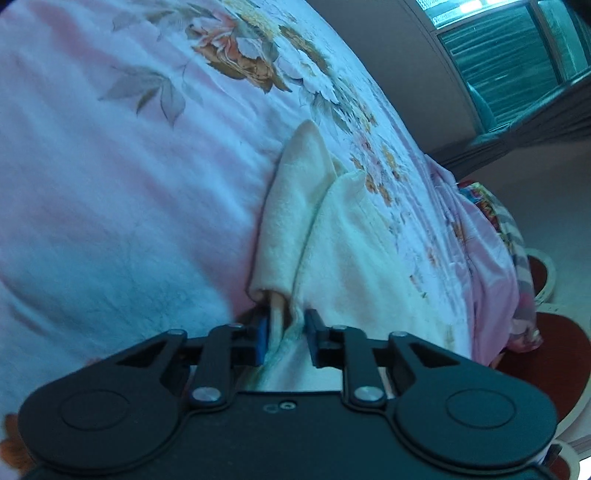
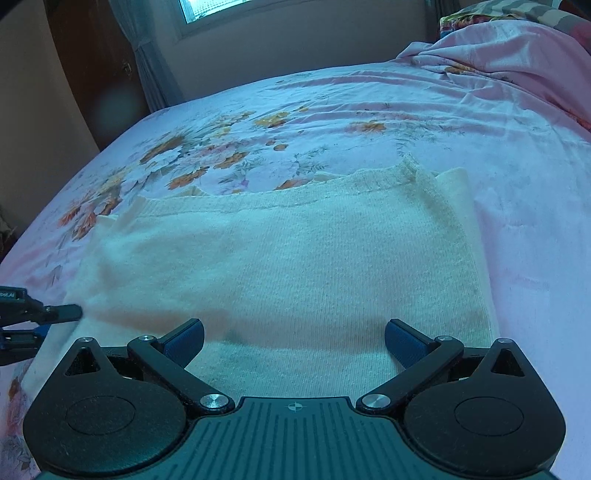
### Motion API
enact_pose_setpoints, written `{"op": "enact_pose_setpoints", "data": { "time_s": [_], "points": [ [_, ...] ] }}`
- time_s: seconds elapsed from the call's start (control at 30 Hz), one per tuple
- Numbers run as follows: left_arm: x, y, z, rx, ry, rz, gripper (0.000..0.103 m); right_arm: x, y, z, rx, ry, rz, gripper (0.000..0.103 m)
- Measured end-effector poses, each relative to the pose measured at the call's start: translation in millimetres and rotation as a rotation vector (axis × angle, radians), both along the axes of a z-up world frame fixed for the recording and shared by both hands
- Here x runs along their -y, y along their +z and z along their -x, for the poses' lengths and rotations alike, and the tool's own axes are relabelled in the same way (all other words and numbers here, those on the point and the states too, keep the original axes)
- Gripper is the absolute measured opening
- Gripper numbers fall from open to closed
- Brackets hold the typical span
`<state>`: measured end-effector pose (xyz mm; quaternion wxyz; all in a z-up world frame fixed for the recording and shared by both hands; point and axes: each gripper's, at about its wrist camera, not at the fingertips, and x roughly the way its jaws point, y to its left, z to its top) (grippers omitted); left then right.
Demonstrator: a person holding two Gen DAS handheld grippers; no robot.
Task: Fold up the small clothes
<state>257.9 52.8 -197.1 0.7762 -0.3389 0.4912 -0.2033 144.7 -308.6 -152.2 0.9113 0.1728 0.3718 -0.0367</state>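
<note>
A cream knit garment (image 2: 277,251) lies mostly flat on the pink floral bedsheet (image 2: 258,122). Its right-hand edge is folded over along a ribbed hem (image 2: 439,199). My right gripper (image 2: 293,339) hovers just above the garment's near edge, open, with nothing between its blue pads. My left gripper (image 2: 62,314) shows at the garment's left edge. In the left wrist view the left gripper (image 1: 288,339) is shut on a bunched fold of the cream garment (image 1: 332,251), which rises in a ridge away from the jaws.
A crumpled pink blanket (image 2: 498,55) and a striped pillow (image 2: 535,11) lie at the far right of the bed. A window (image 2: 210,7) and curtain (image 2: 147,55) stand beyond the bed. Past the bed's edge is red-brown flooring (image 1: 554,350).
</note>
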Motion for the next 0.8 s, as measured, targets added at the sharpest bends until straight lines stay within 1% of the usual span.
{"op": "enact_pose_setpoints", "data": {
  "time_s": [0.07,0.17,0.2,0.23,0.27,0.3,0.33,0.43,0.53,0.57,0.6,0.63,0.67,0.73,0.8],
  "points": [
    [-1.2,-6.2,-6.1,-0.019,0.031,0.068,0.028,-0.4,-0.1,0.2,0.000,0.000,-0.001,0.103],
    [2.1,-12.2,-16.4,-0.036,0.069,0.111,0.028,-0.2,0.3,0.1,0.000,-0.003,-0.005,0.103],
    [4.1,-12.6,-17.3,-0.030,0.072,0.107,0.025,-0.2,0.6,-0.3,0.000,-0.004,-0.004,0.103],
    [7.2,-12.0,-18.0,-0.021,0.072,0.088,0.024,-0.4,0.7,-0.9,-0.001,-0.005,-0.003,0.103],
    [9.3,-11.7,-18.0,-0.018,0.077,0.076,0.019,-0.7,1.3,-1.8,-0.001,-0.005,0.001,0.103],
    [9.1,-10.7,-16.3,-0.017,0.087,0.074,0.017,-1.2,2.9,-2.6,0.003,-0.010,0.010,0.103],
    [9.3,-8.1,-14.5,-0.007,0.091,0.063,0.016,-1.7,5.5,-2.9,0.013,-0.017,0.025,0.103],
    [12.1,5.6,-5.5,0.045,0.101,0.011,0.014,-1.9,15.1,-11.8,0.036,-0.032,0.086,0.103],
    [21.8,27.1,2.8,0.127,0.070,-0.063,0.013,-0.7,16.9,-22.8,0.036,-0.072,0.176,0.103],
    [26.6,35.2,5.2,0.158,0.053,-0.090,0.013,-0.3,11.6,-26.3,0.015,-0.086,0.210,0.103],
    [32.6,44.3,7.9,0.194,0.034,-0.119,0.013,0.3,-1.2,-33.7,-0.062,-0.089,0.239,0.103],
    [39.6,54.2,11.4,0.232,0.013,-0.144,0.013,2.5,-15.9,-39.4,-0.128,-0.067,0.225,0.103],
    [47.7,64.5,15.3,0.272,-0.011,-0.164,0.013,4.0,-18.4,-36.2,-0.105,-0.064,0.225,0.103],
    [70.2,84.2,23.5,0.346,-0.078,-0.207,0.013,10.7,-13.2,-33.6,-0.098,-0.060,0.193,0.103],
    [99.7,99.0,31.4,0.391,-0.150,-0.228,0.013,22.1,-4.1,-23.4,-0.053,-0.077,0.129,0.103]
  ]
}}
